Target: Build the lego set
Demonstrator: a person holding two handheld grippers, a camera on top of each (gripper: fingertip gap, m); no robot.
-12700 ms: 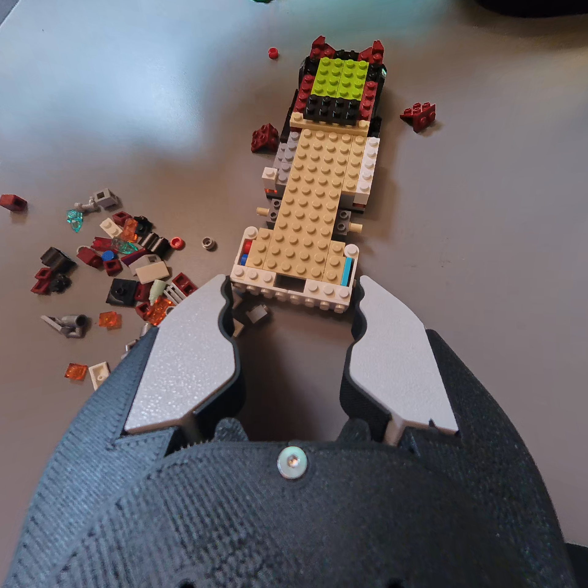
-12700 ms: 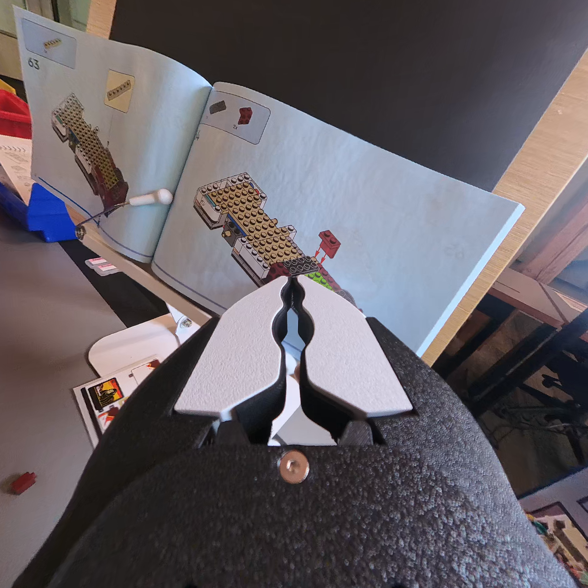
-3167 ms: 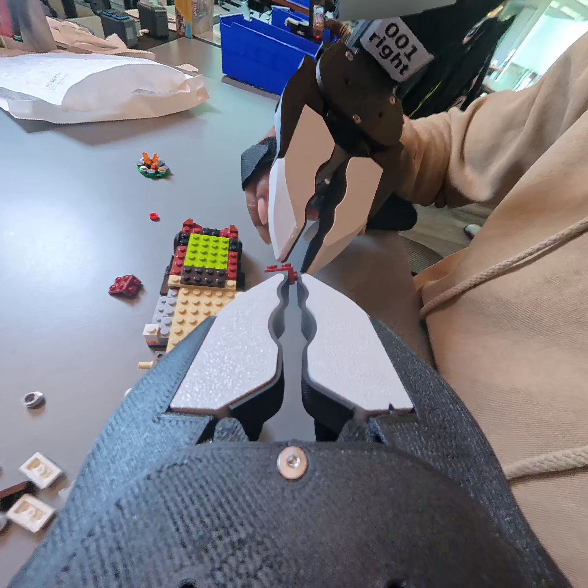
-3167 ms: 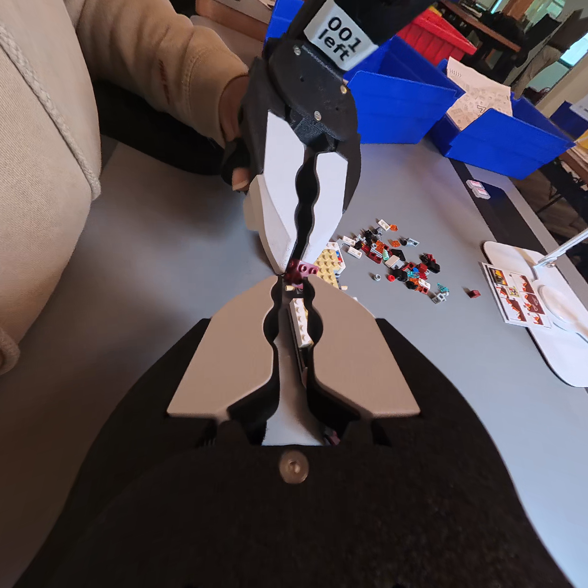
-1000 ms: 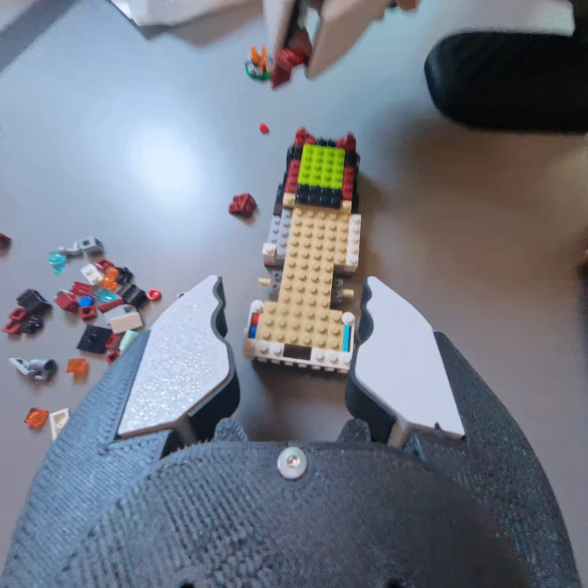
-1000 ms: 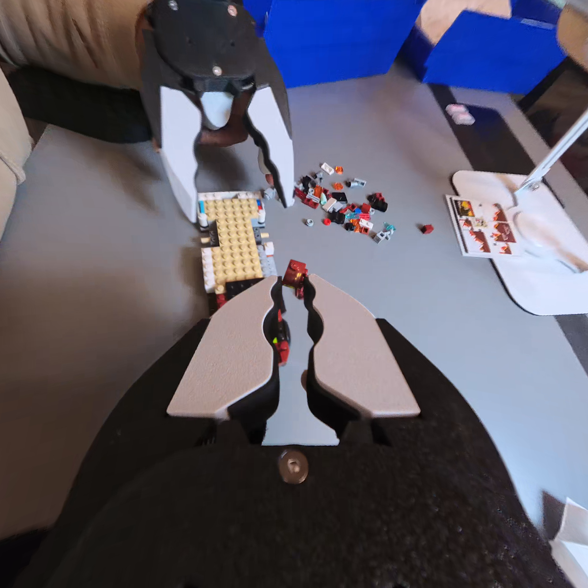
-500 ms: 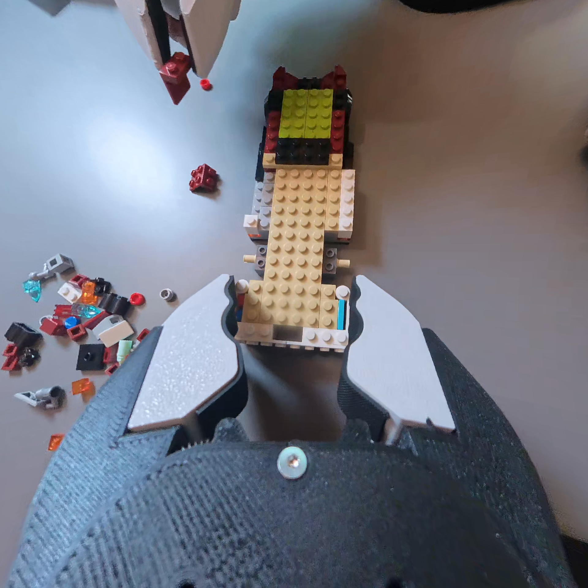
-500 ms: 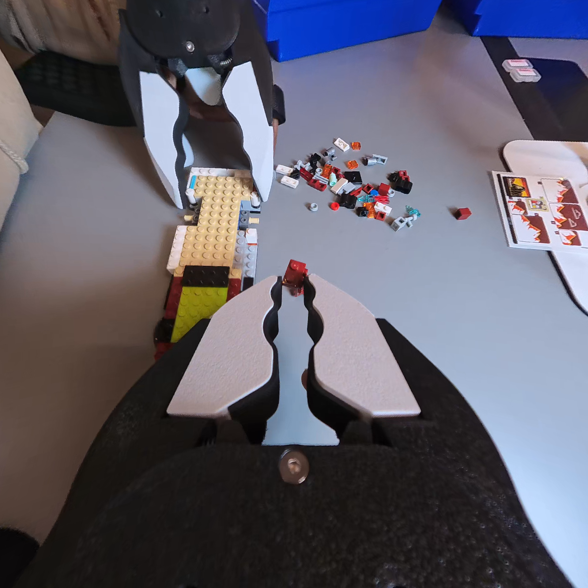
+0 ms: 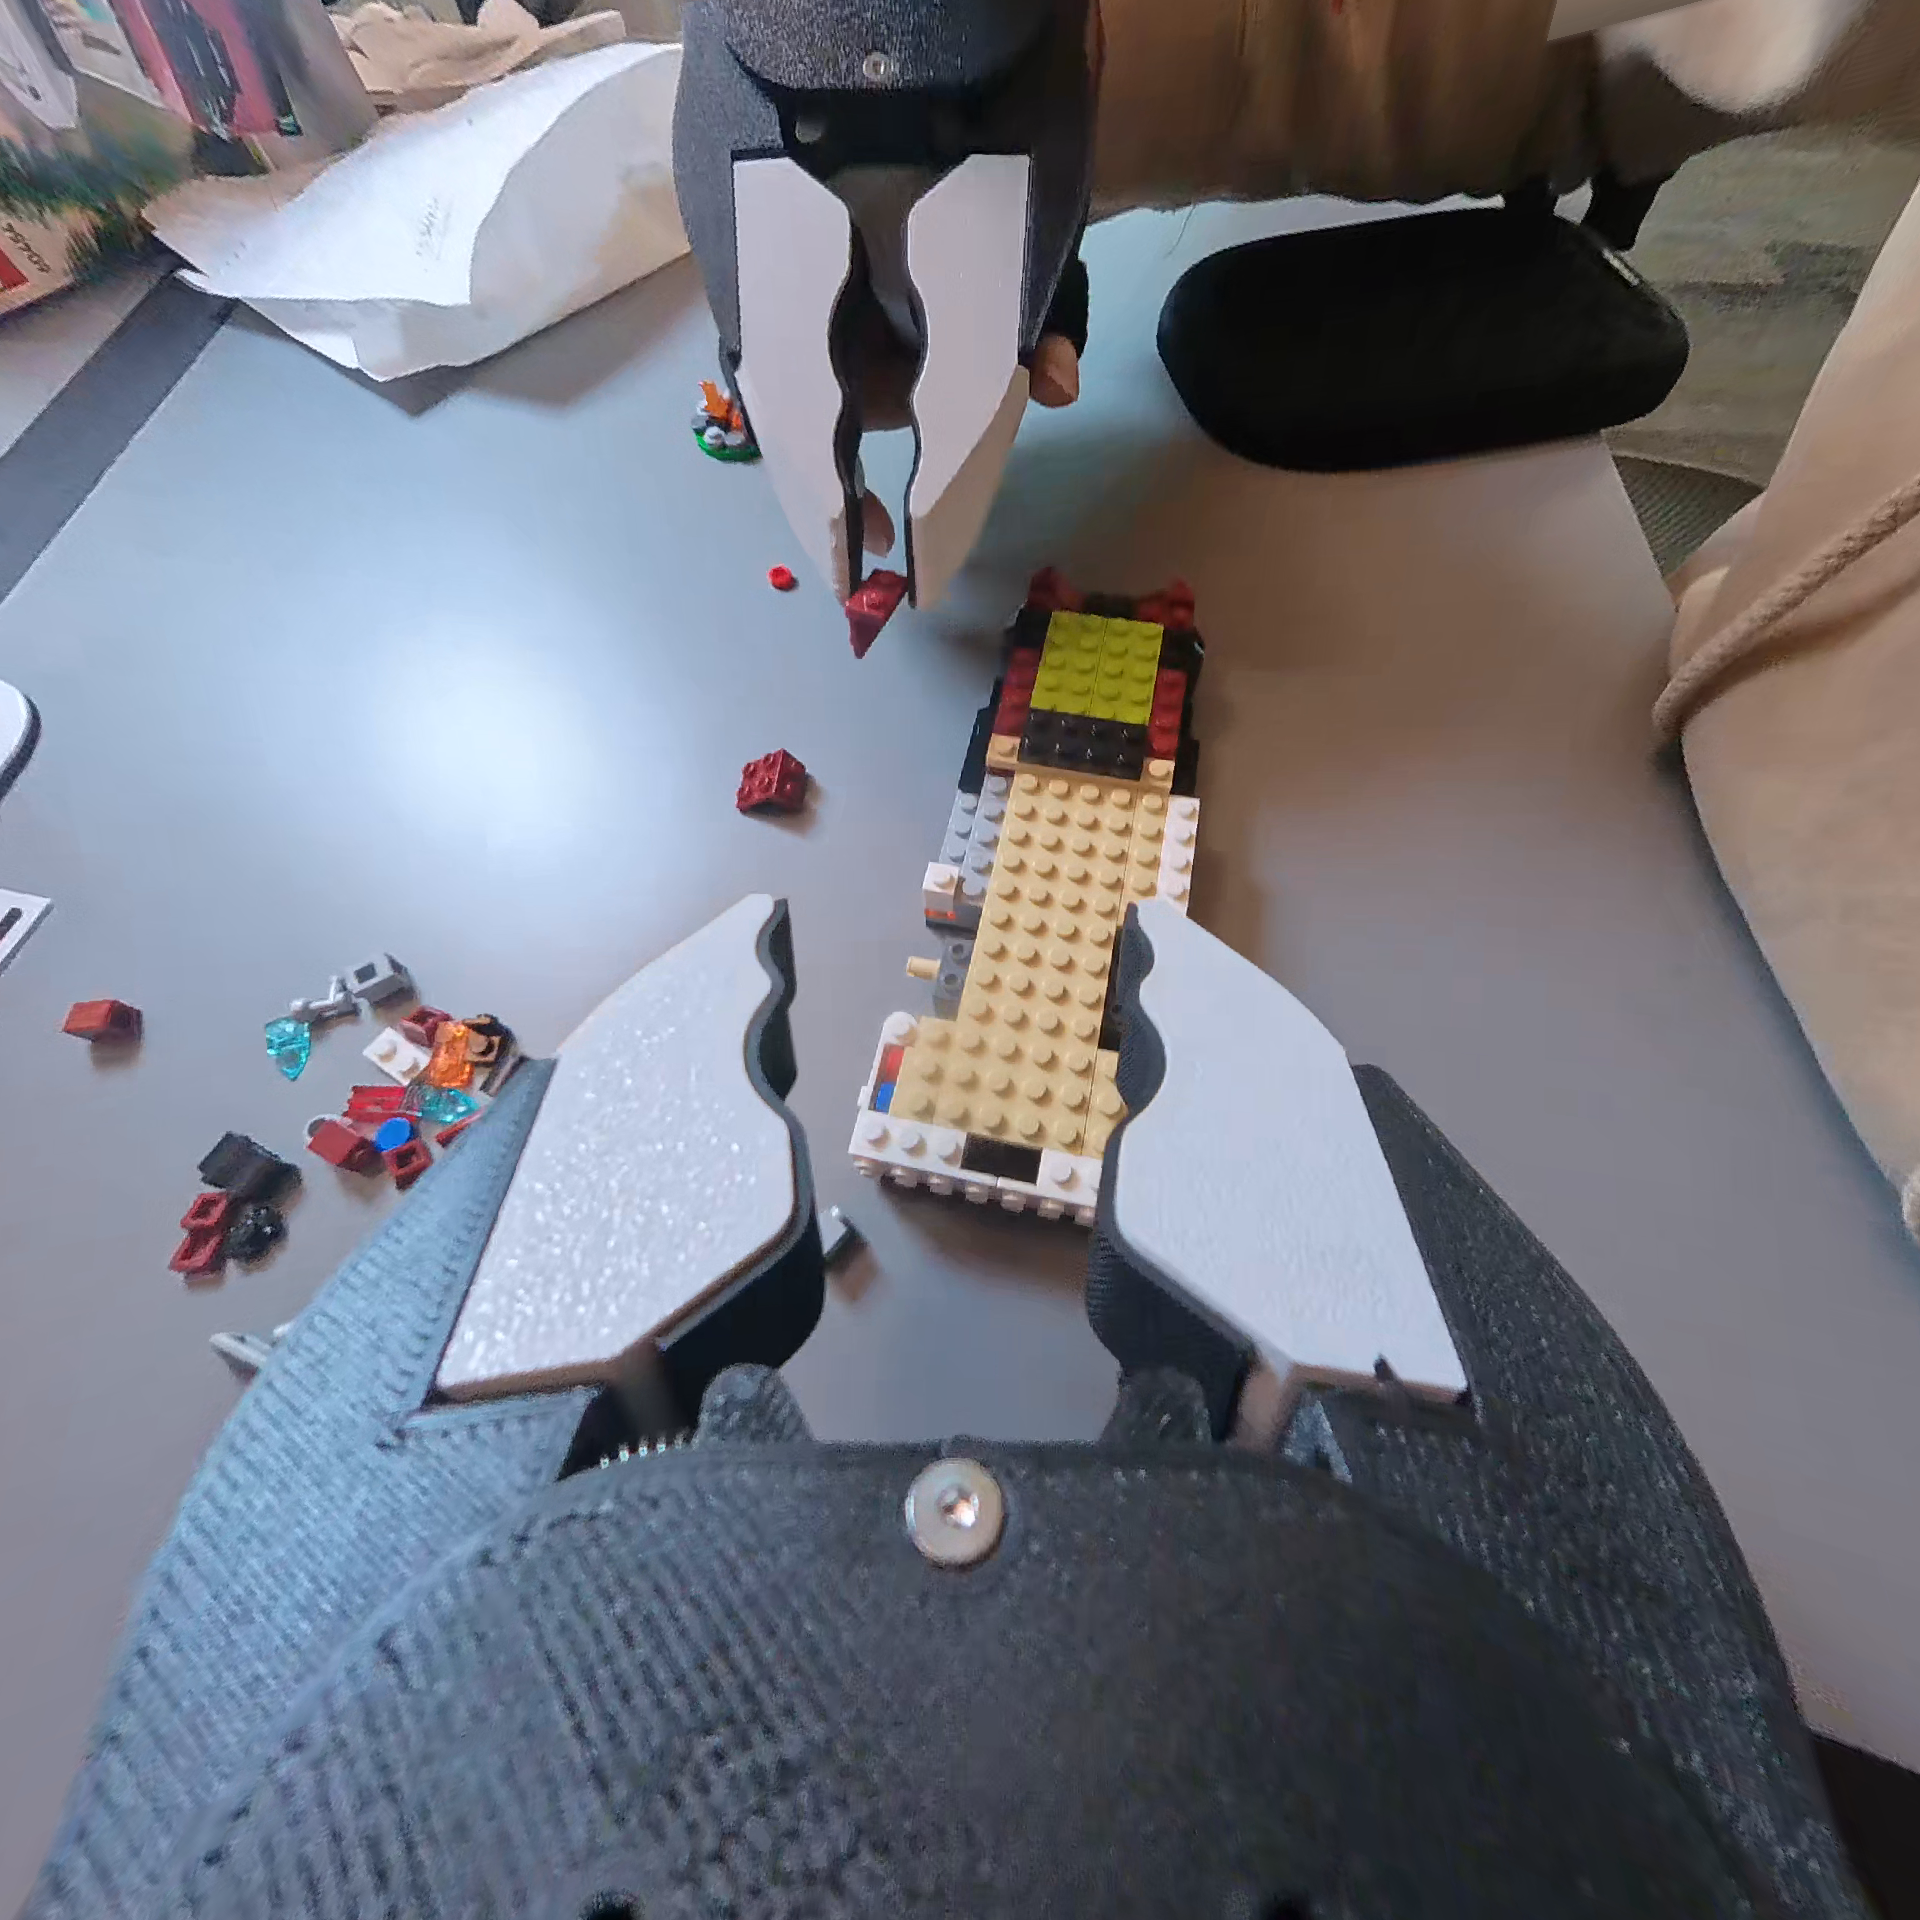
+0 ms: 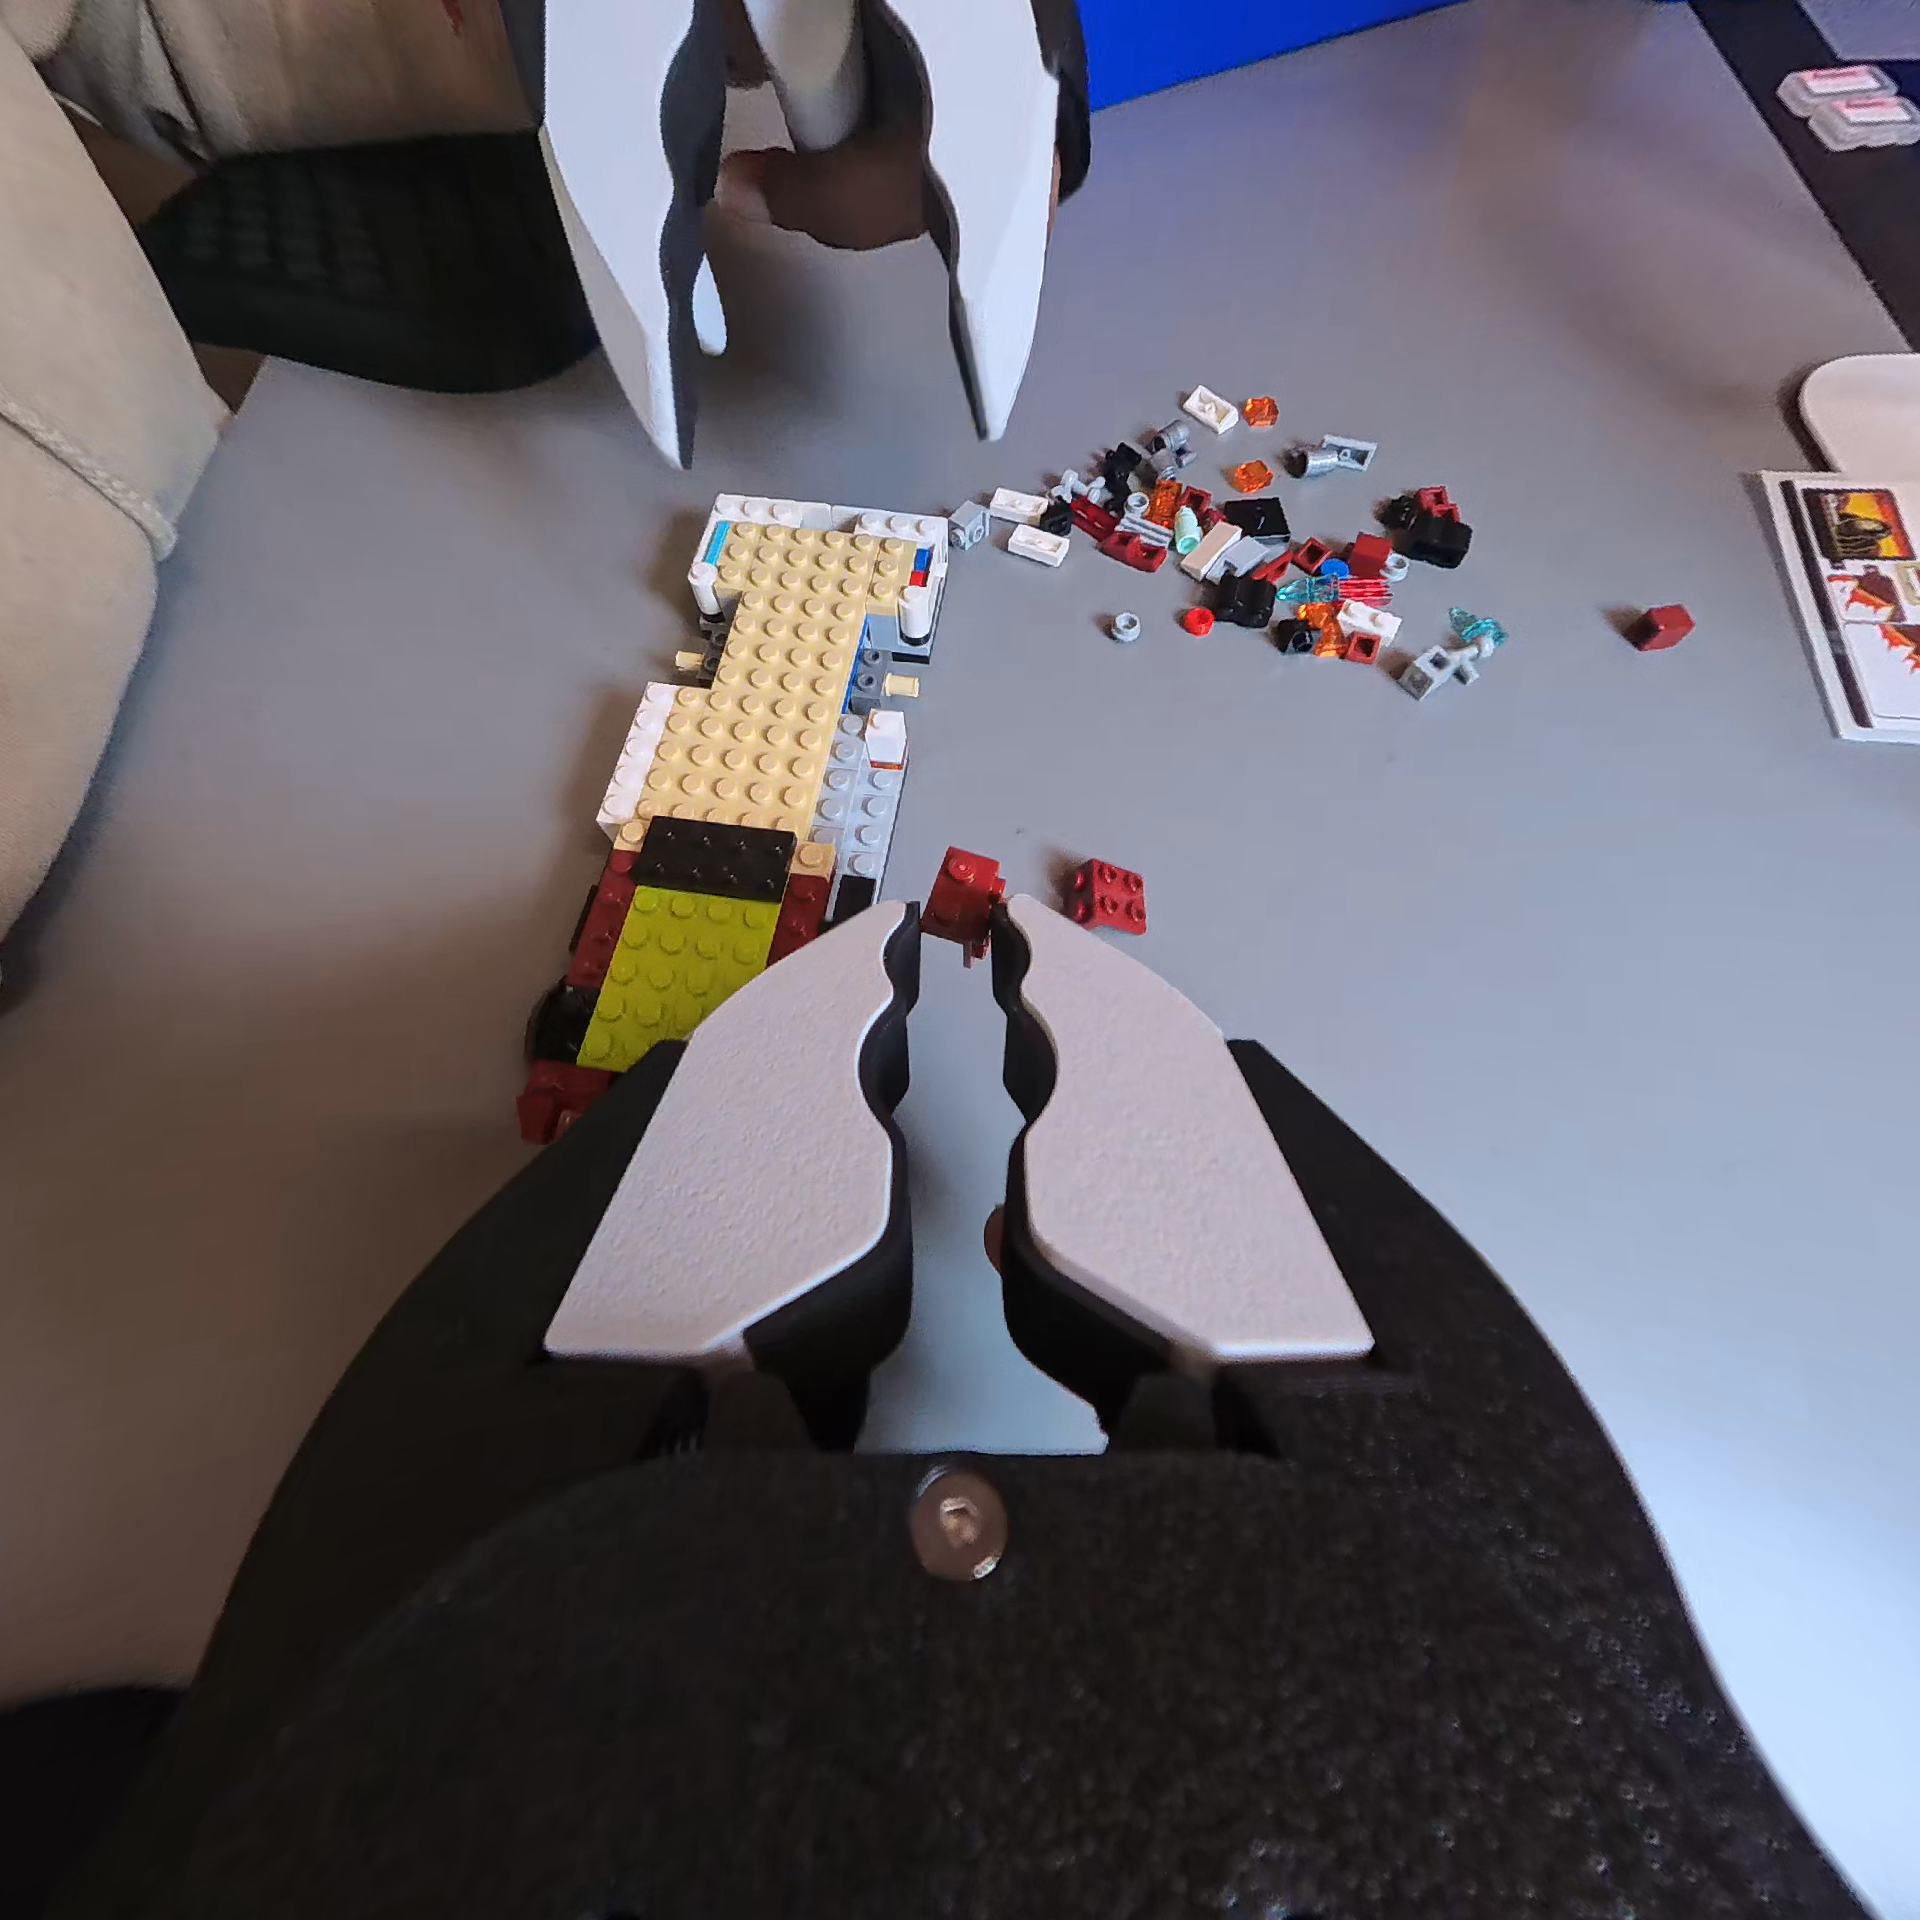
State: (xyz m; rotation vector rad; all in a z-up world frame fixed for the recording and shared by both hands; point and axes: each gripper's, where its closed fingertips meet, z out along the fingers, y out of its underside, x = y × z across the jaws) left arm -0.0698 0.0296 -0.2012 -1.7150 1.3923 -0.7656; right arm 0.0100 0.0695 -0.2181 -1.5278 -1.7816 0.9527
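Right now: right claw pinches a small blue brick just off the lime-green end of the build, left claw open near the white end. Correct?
Wrong on one point: the brick in the right claw is dark red, not blue; the right wrist view shows it. The rest holds: it is just off the lime-green end of the build, and the left claw is open near the white end.
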